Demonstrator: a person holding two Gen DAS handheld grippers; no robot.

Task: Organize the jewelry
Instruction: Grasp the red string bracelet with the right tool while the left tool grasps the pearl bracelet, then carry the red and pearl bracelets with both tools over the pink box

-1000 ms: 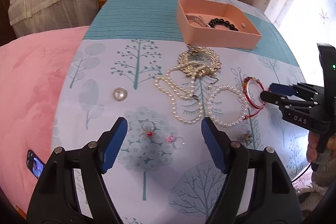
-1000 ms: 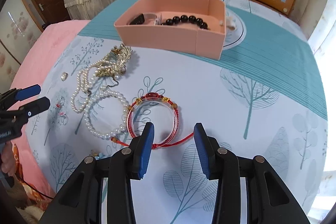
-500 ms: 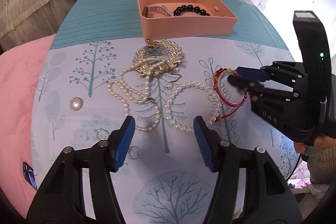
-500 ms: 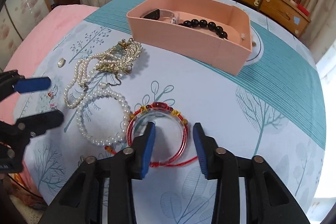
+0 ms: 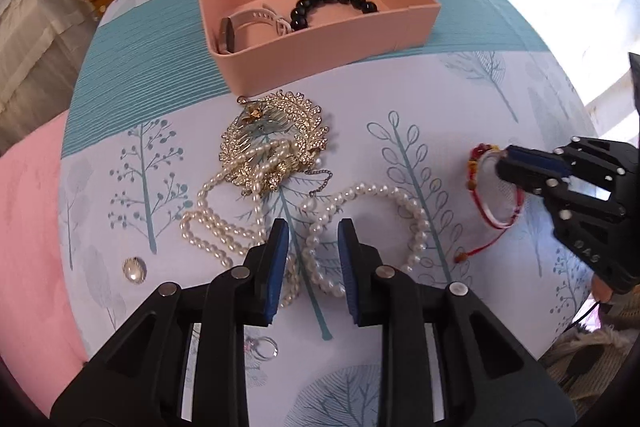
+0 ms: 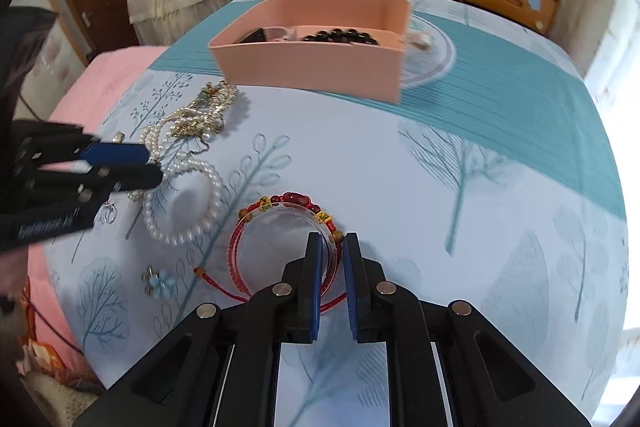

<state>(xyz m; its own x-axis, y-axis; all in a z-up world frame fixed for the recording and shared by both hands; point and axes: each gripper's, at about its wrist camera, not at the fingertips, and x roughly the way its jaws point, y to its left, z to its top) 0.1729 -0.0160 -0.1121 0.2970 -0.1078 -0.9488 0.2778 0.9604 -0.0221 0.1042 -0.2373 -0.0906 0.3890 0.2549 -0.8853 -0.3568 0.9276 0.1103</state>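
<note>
Watch and black bead bracelet (image 5: 335, 3) already in pink tray (image 5: 320, 55); right gripper (image 6: 331, 255) clamped on red bracelet (image 6: 256, 255), left gripper (image 5: 313, 247) narrowed around pearl necklace (image 5: 360, 223), both on table; gold brooch, rings unsorted.

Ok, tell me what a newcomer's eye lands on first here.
First the pink tray at the far end of the tree-print cloth, holding a black bead bracelet and a pale watch. Then the gold comb tangled with pearl strands before it. Nearest, the right gripper closes around the red cord bracelet.
</note>
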